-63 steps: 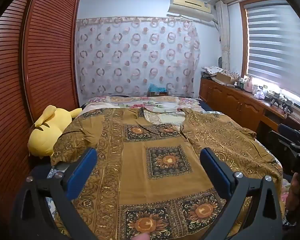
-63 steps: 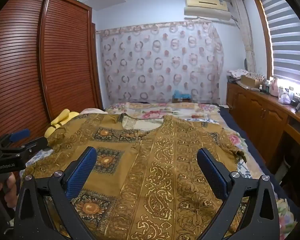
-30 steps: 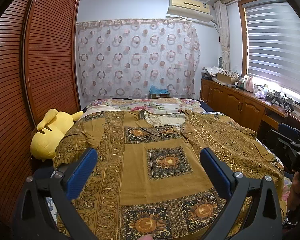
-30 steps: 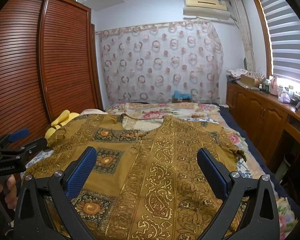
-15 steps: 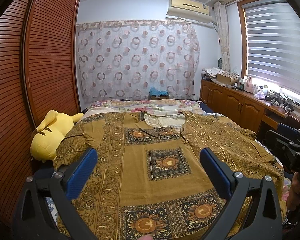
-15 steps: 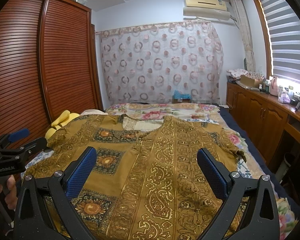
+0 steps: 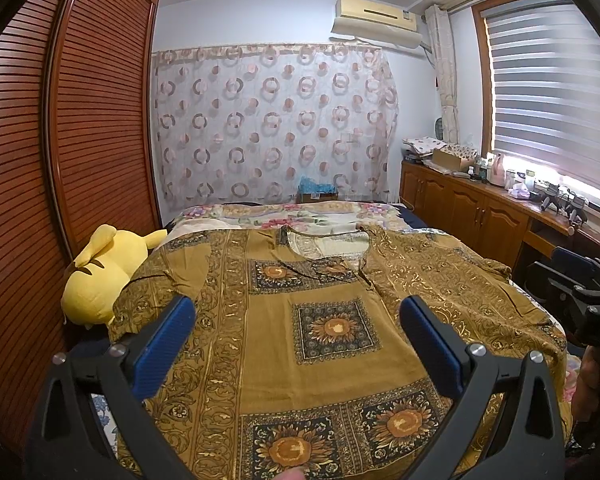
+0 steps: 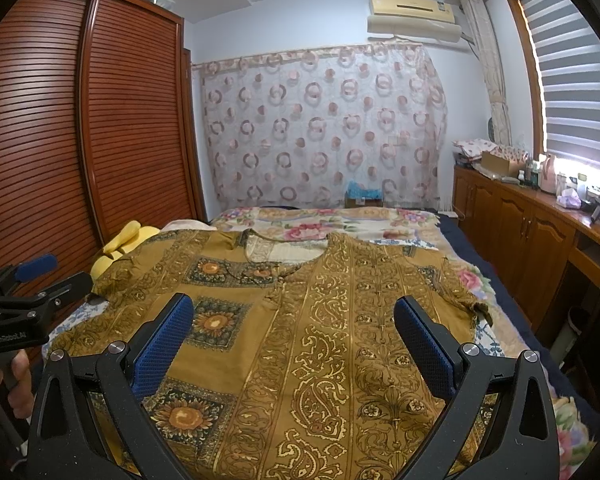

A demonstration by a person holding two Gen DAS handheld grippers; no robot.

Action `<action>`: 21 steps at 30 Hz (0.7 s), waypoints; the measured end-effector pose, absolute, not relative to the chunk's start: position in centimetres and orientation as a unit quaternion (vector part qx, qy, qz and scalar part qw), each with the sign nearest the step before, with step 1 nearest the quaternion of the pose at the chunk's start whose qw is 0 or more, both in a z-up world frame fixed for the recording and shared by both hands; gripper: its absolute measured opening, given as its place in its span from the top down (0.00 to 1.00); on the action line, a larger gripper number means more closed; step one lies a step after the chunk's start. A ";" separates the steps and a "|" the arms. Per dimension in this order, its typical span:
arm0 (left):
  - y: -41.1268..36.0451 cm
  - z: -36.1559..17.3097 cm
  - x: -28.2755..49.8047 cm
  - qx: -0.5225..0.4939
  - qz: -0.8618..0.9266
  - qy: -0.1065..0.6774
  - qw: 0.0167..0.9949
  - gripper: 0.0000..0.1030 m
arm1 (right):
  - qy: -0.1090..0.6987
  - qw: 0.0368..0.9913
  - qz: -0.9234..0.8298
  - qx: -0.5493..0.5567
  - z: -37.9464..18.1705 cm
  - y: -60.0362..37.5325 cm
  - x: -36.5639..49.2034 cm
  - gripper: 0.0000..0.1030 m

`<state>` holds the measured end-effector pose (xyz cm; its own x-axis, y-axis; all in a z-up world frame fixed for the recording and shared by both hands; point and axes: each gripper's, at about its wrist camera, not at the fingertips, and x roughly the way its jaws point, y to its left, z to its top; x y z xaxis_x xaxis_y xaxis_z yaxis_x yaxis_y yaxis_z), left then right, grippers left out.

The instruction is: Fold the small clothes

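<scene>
A mustard-brown short-sleeved shirt (image 7: 324,364) (image 8: 320,344) with gold scrollwork and dark sunflower squares lies spread flat, front up, on the bed, its neckline at the far end. My left gripper (image 7: 296,316) hovers open above the shirt's lower middle, blue pads wide apart, nothing between them. My right gripper (image 8: 294,314) is likewise open and empty over the shirt's right half. Each gripper shows at the edge of the other's view, the right gripper (image 7: 580,300) and the left gripper (image 8: 24,292), each held by a hand.
A yellow plush toy (image 7: 100,276) lies against the louvred wooden wardrobe (image 7: 40,184) at the bed's left edge. A floral bedsheet (image 8: 340,224) covers the bed beyond the shirt. A cluttered wooden sideboard (image 8: 540,224) runs along the right wall under the window.
Both grippers have stayed open and almost still; the left view has tilted slightly upward. The shirt has not moved.
</scene>
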<state>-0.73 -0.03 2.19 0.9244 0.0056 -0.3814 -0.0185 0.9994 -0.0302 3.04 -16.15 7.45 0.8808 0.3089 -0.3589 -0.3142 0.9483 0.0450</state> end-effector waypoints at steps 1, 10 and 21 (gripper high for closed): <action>0.0 2.2 -0.7 -0.016 0.006 0.194 0.981 0.00 | 0.184 0.970 0.161 -0.007 7.4 -16.2 3.0 0.01; -0.1 2.2 -0.8 -0.016 0.007 0.193 0.981 0.00 | 0.183 0.970 0.161 -0.007 7.4 -16.2 3.0 0.01; -0.1 2.4 -0.9 -0.015 0.006 0.191 0.981 0.00 | 0.183 0.970 0.161 -0.007 7.4 -16.3 2.9 0.01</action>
